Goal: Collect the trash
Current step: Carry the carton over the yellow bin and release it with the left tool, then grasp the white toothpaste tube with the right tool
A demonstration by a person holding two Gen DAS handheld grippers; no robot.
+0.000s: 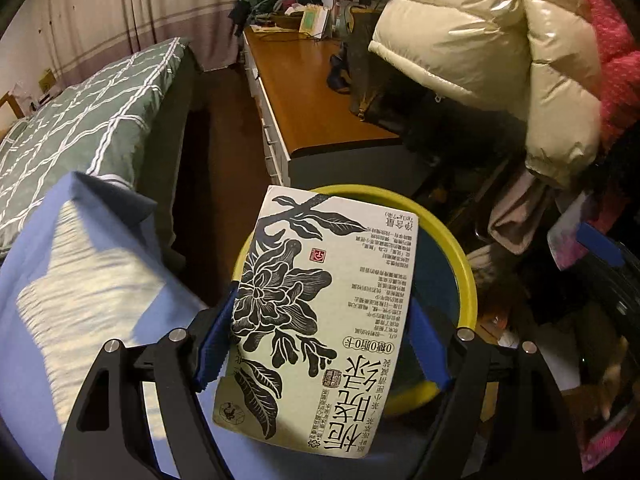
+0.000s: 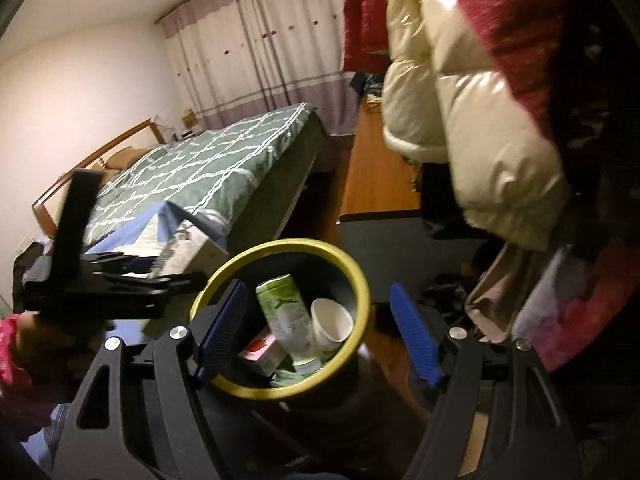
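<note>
Between the ribbed blue plastic fingers (image 1: 216,344) sits a matt cardboard tea box (image 1: 320,320), its print dull black. Behind it the bin (image 1: 470,280) has a smooth yellow plastic rim. Beyond the fingers lie a polished wooden surface (image 1: 312,92), a cotton-looking bedspread (image 1: 92,120) and a glossy cream puffer jacket (image 1: 480,40) (almost wet-looking).

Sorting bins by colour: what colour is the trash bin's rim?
Yellow-green rim; clearest in the right wrist view.

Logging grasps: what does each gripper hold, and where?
Left gripper clamps the white flower-printed tea box by its long side edges; right gripper holds nothing.
</note>
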